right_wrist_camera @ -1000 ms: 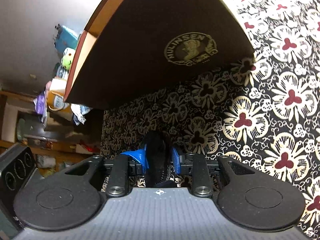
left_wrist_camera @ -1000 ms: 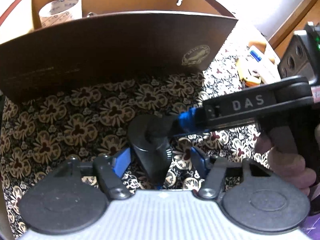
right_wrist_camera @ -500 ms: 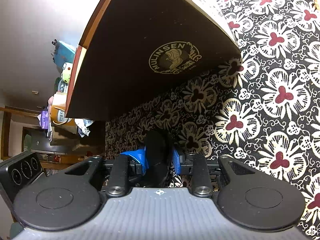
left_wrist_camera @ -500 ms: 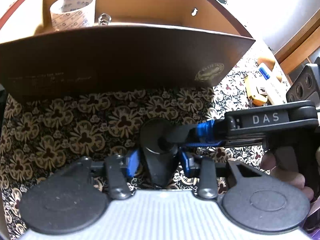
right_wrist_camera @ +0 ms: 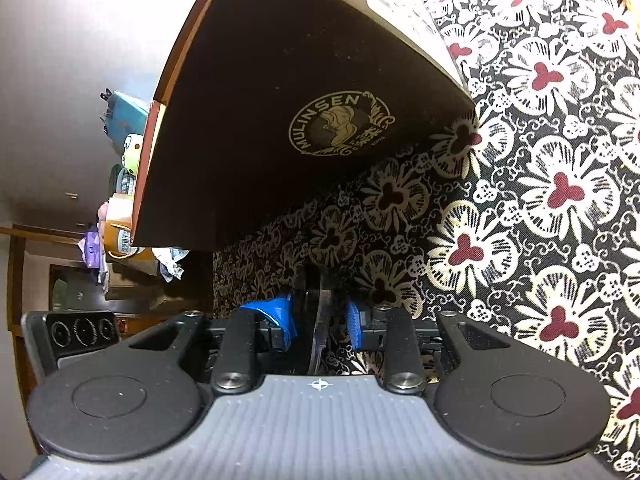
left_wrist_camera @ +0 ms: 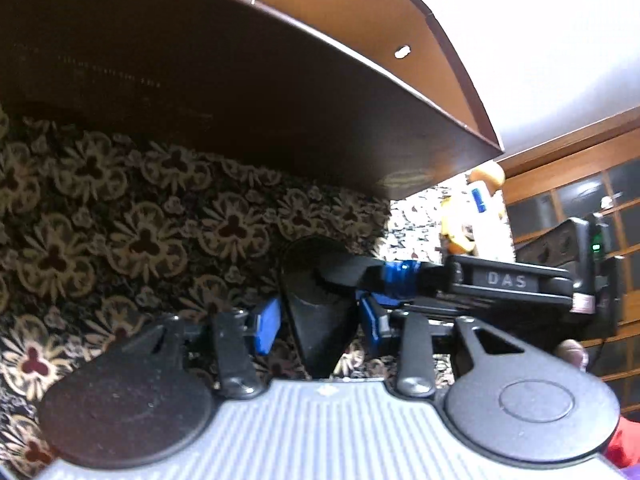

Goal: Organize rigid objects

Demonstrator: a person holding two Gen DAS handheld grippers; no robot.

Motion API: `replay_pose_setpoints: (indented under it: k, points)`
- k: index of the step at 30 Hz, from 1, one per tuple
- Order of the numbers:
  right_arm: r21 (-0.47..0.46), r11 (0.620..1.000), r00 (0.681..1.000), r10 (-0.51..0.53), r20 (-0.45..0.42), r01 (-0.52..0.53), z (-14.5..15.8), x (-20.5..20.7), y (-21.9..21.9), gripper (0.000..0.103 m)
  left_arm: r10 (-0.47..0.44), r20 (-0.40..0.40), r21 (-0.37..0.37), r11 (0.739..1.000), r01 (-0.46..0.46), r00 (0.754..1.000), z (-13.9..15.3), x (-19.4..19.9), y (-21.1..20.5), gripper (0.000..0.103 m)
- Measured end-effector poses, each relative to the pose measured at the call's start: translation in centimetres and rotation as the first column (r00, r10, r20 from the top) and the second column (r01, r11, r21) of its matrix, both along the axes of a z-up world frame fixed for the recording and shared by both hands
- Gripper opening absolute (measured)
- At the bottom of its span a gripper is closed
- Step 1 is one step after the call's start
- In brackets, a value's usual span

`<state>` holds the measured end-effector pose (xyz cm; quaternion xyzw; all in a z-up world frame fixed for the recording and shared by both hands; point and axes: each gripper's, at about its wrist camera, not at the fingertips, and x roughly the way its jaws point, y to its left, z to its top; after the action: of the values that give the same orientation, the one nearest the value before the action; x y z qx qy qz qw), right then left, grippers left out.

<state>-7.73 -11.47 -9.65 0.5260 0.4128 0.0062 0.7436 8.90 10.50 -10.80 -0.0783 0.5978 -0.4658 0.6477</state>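
The dark brown cardboard box (left_wrist_camera: 248, 92) filled the far side of both views, its open top showing a tan inside wall, with a gold MULINSEN emblem (right_wrist_camera: 340, 124) on the outer wall in the right wrist view. It stood on the desk (right_wrist_camera: 560, 184), which was covered by a black cloth with cream and red flowers. At the far right of the left wrist view lay a yellow-and-white item (left_wrist_camera: 472, 216), too blurred to name.

Judging from this layout, the step in hand was a handover or joint carry of one small object toward the box. That object was a black, teardrop-shaped piece of hard plastic (left_wrist_camera: 316, 312), perhaps a tape-measure-like case; I could not name it surely. It sat low over the cloth, near the box's front wall but outside it.

The right gripper (left_wrist_camera: 352, 276) reached in from the right, its black fingers with blue tape clenched on the round upper end of the black piece. In its own camera the piece (right_wrist_camera: 318, 320) showed edge-on between the blue pads.

The left gripper (left_wrist_camera: 316, 324) had its blue fingers (left_wrist_camera: 266, 330) set apart on either side of the piece's narrow end, with gaps visible, so released rather than gripping.

The next move probably calls for lifting the piece above the box rim before letting go inside.
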Motion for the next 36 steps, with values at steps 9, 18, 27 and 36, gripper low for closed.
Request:
replay_pose_setpoints:
  k: [9,18,27,36]
  points:
    - [-0.007,0.999,0.999,0.032,0.015,-0.032,0.2,0.8,0.8,0.012,-0.055,0.051,0.019,0.998,0.054,0.997,0.2,-0.7,-1.1,0.037]
    - [-0.067,0.996,0.998,0.054,0.014,-0.053,0.8,1.4,1.7,0.005,-0.108,0.228,0.119,0.989,0.083,0.968,1.5,-2.4,-2.8,0.057]
    - [-0.122,0.992,0.999,0.041,0.023,-0.038,1.1,1.4,2.1,0.001,-0.165,0.271,0.149,0.981,0.128,0.948,1.4,-3.1,-3.4,0.066]
    - [-0.115,0.993,0.999,0.032,0.041,-0.027,0.8,0.7,1.6,0.000,-0.222,0.370,0.201,0.967,0.155,0.902,1.4,-4.8,-3.6,0.066]
